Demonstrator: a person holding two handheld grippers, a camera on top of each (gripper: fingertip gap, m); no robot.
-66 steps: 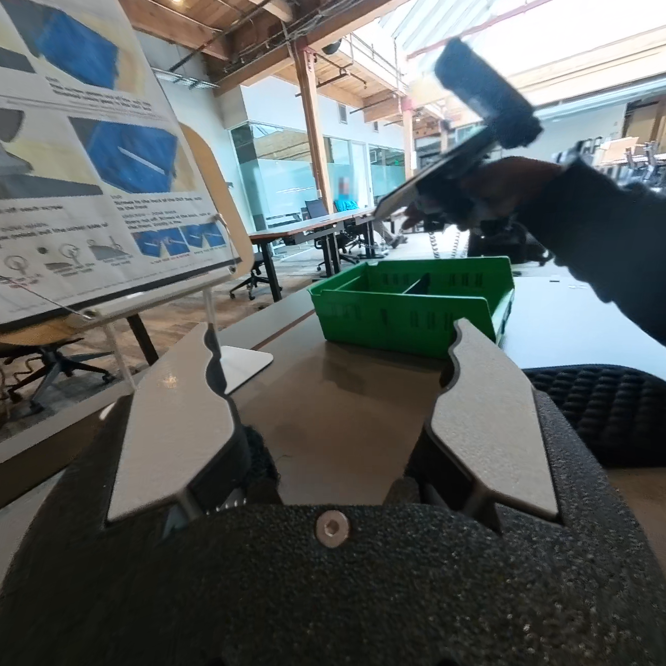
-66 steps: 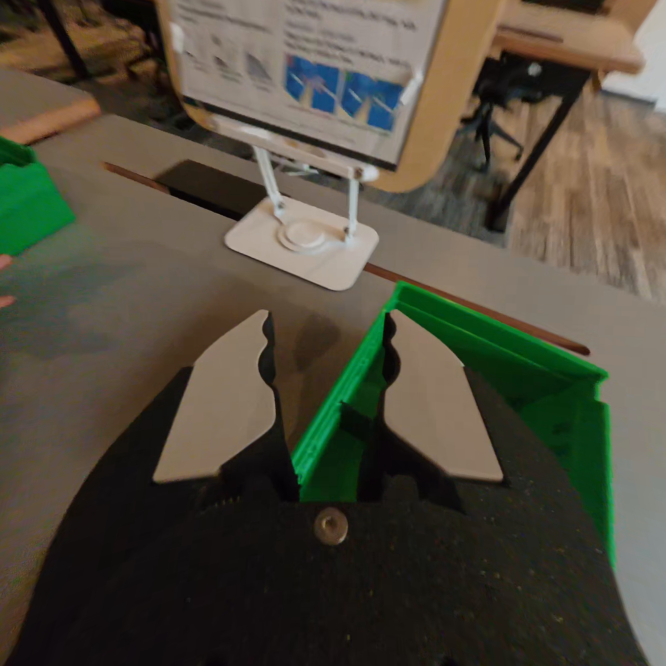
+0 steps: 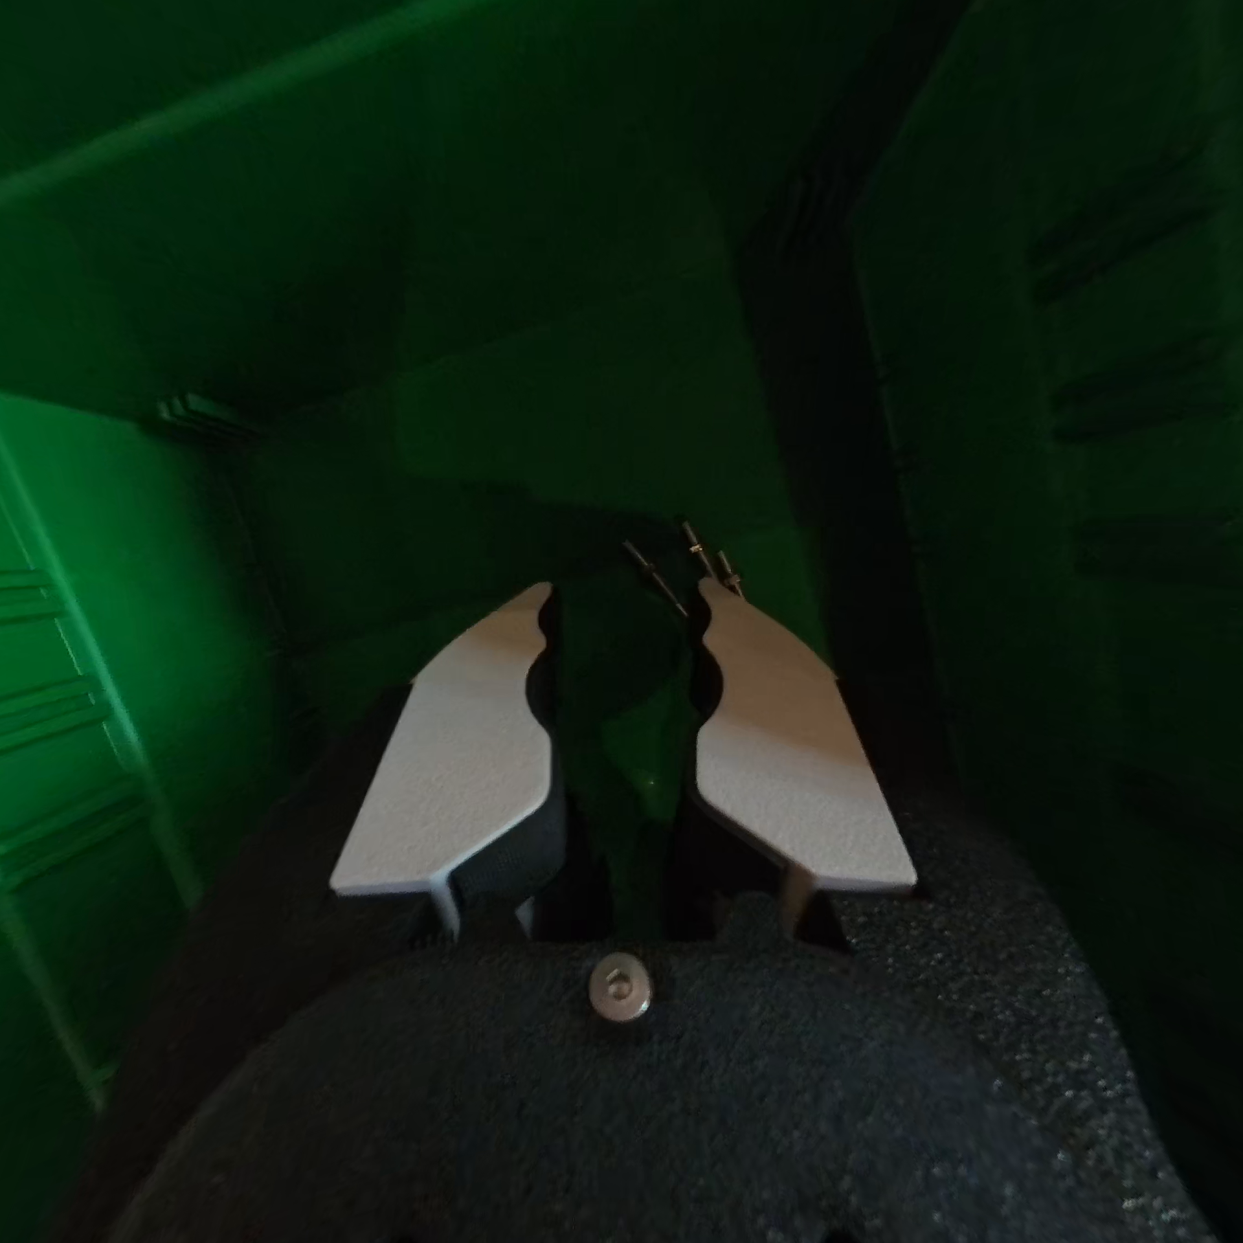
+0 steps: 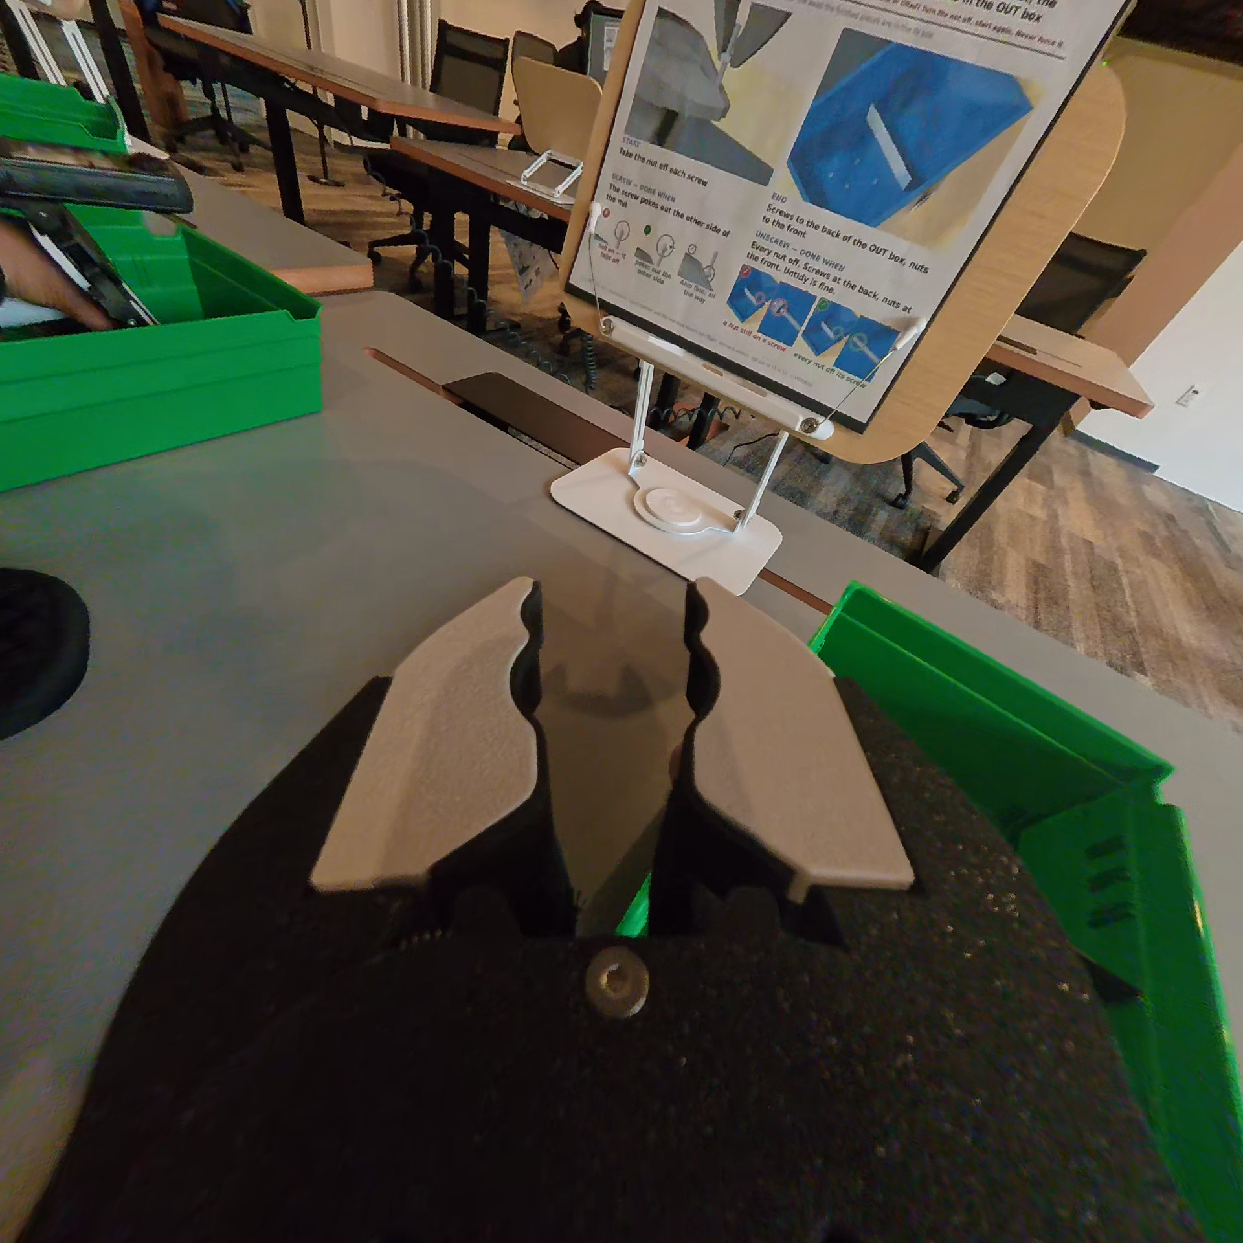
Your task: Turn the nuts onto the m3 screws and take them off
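Note:
My left gripper (image 3: 622,592) is open and deep inside a green bin (image 3: 403,269), where the light is dim. Three thin screws with nuts on them lie on the bin floor just ahead of the fingertips: one (image 3: 656,580) between the tips near the right finger, two more (image 3: 698,551) (image 3: 730,573) by the right fingertip. Nothing is between the pads. My right gripper (image 4: 612,592) is open and empty above the grey table (image 4: 269,572). The left gripper also shows in the right wrist view (image 4: 81,222), reaching into the green bin (image 4: 202,363) at the left.
A second green bin (image 4: 1009,726) stands right of my right gripper. An instruction sheet on a white stand (image 4: 672,511) stands ahead at the table's far edge. A black round pad (image 4: 33,646) lies at the left. Desks and chairs stand beyond the table. Tip to tip, the grippers are about 60 centimeters apart.
My left gripper has moved from above the table down into the green bin and its jaws have narrowed a little. My right gripper has moved left, off the second bin's wall.

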